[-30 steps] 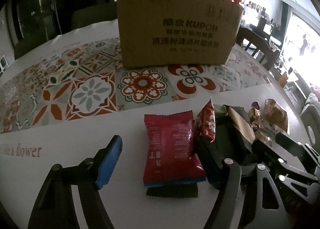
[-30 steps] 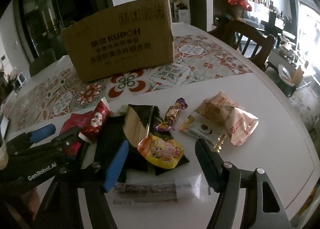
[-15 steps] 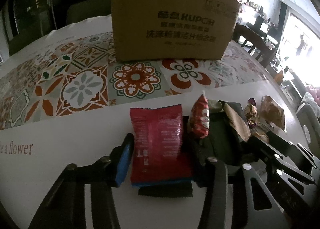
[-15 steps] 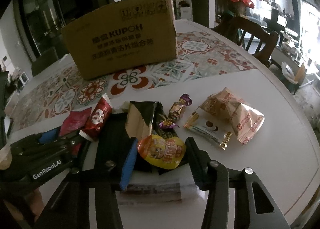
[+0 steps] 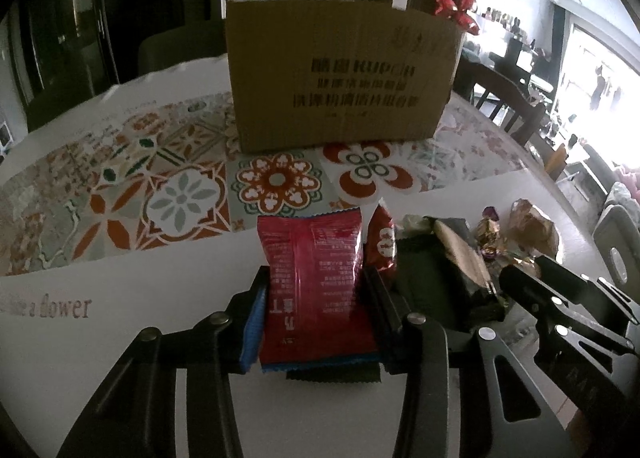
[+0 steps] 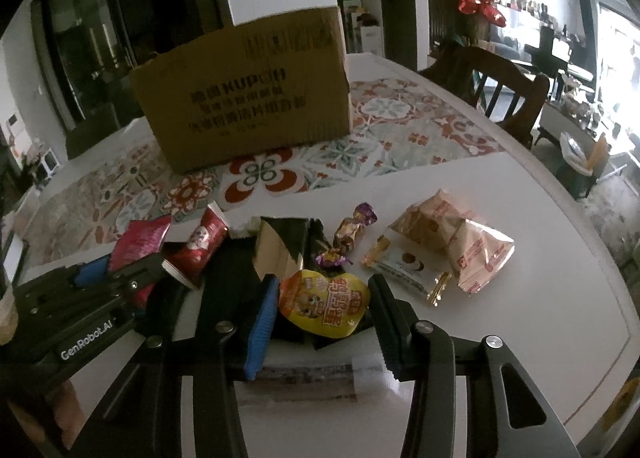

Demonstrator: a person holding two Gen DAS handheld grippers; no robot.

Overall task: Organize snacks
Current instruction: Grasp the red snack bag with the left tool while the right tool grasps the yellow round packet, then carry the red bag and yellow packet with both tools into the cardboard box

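My left gripper [image 5: 314,298] is shut on a flat red snack packet [image 5: 316,278] and holds it just above the table; the packet also shows at the left of the right wrist view [image 6: 138,244]. My right gripper [image 6: 320,310] has closed onto a yellow-orange snack pouch [image 6: 326,304], its pads against both sides. A pile of snacks lies between them: a small red packet [image 6: 200,248], a dark wrapper with a gold flap [image 6: 276,246], a purple-gold candy [image 6: 354,225]. The brown cardboard box [image 5: 340,77] stands behind, on the patterned runner.
Pink-beige packets [image 6: 452,234] and a clear cookie pack [image 6: 404,266] lie right of the pile. A clear long pack [image 6: 304,378] lies under my right gripper. The round white table [image 6: 540,338] edge curves at right. Wooden chairs [image 6: 504,93] stand beyond.
Both grippers moved forward and closed. The left went from open to shut on the red packet and raised it. The right narrowed onto the yellow pouch.
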